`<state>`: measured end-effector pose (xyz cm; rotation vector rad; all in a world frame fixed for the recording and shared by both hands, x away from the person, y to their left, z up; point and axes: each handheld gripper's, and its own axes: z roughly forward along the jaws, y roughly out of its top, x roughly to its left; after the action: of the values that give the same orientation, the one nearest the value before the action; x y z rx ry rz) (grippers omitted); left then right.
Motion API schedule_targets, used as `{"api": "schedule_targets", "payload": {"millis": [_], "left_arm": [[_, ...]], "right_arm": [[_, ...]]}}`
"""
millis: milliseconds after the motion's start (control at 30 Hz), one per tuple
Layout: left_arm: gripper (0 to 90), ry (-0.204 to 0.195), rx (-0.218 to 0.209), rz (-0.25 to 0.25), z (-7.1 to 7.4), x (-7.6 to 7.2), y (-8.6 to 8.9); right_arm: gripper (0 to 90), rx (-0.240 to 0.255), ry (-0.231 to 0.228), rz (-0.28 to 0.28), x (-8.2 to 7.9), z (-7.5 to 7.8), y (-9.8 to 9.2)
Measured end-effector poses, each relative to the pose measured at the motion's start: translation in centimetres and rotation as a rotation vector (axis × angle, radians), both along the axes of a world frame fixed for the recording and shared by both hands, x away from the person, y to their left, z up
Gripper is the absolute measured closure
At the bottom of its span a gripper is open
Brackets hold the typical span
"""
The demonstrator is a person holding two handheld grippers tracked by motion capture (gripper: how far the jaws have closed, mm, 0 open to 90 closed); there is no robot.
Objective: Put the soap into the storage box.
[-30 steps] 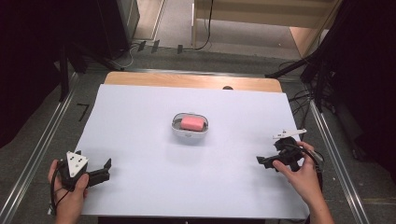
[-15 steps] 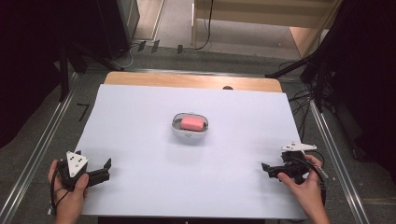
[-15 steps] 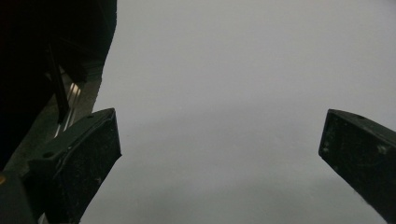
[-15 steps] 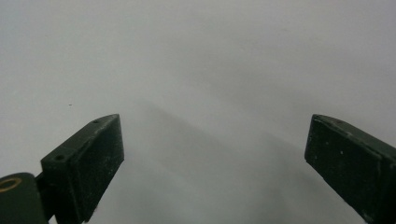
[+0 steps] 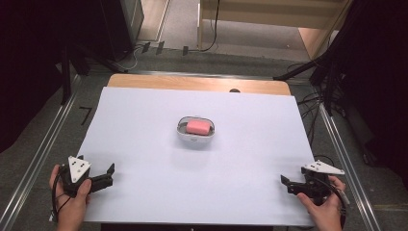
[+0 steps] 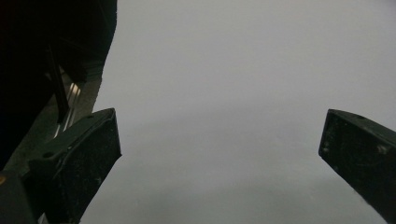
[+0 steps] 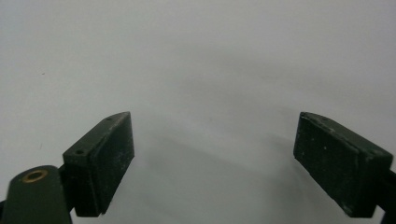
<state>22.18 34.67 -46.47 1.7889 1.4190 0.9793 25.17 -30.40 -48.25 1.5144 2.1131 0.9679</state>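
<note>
Your left hand-held gripper [image 5: 109,175] and right hand-held gripper [image 5: 285,184] rest at the near corners of the white bench [image 5: 144,125], each empty, the right's jaws apart though just closing, well apart from the pink block [image 5: 197,127] in the central bowl [image 5: 195,139].

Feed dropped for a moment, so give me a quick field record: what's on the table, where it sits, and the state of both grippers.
surface: white table sheet, wooden edge at the far side
dish: small white oval soap dish, near the middle of the sheet
contents: pink soap bar lying in the dish
left gripper: near left corner, jaws open, nothing between them
right gripper: near right corner, jaws open but just been closing, nothing between them
contact: both grippers well apart from the dish
</note>
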Motion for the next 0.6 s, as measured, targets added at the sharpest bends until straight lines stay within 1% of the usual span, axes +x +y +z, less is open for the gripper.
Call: {"api": "schedule_targets", "payload": {"millis": [33, 67, 100, 167, 233, 267, 300, 433, 533, 567, 600], "left_arm": [[0.0, 0.000, 0.001, 0.000, 0.0, 0.0, 0.0], [0.0, 0.000, 0.001, 0.000, 0.0, 0.0, 0.0], [0.0, 0.000, 0.001, 0.000, 0.0, 0.0, 0.0], [0.0, 0.001, 0.001, 0.000, 0.0, 0.0, 0.0], [0.0, 0.000, -0.001, -0.001, 0.0, 0.0, 0.0], [0.0, 0.000, -0.001, -0.001, 0.0, 0.0, 0.0], [0.0, 0.000, -0.003, -0.003, 0.0, 0.0, 0.0], [0.0, -0.001, -0.006, -0.004, 0.0, 0.0, 0.1], [0.0, -0.001, -0.007, -0.006, 0.0, 0.0, 0.1], [0.0, 0.000, -0.008, -0.005, 0.0, 0.0, 0.1], [0.0, 0.001, -0.009, -0.005, 0.0, 0.0, 0.1]], "right_arm": [[12.9, -0.002, -0.008, -0.012, -0.2, 0.0, -0.2], [12.9, -0.002, -0.008, -0.012, -0.2, 0.0, -0.2], [13.0, 0.006, -0.032, -0.036, -0.8, -0.1, -0.8], [13.0, 0.018, -0.052, -0.050, -1.2, 0.0, -1.3], [13.1, 0.022, -0.064, -0.071, -1.5, -0.1, -1.6], [13.1, 0.022, -0.064, -0.071, -1.5, -0.1, -1.6], [13.3, 0.028, -0.082, -0.087, -1.9, -0.1, -1.9], [13.3, 0.039, -0.094, -0.098, -2.1, -0.3, -2.0], [13.2, 0.045, -0.096, -0.094, -2.1, -0.4, -2.1], [13.3, 0.048, -0.097, -0.104, -2.1, -0.4, -2.1], [13.3, 0.052, -0.099, -0.098, -2.2, -0.4, -2.1]]}}
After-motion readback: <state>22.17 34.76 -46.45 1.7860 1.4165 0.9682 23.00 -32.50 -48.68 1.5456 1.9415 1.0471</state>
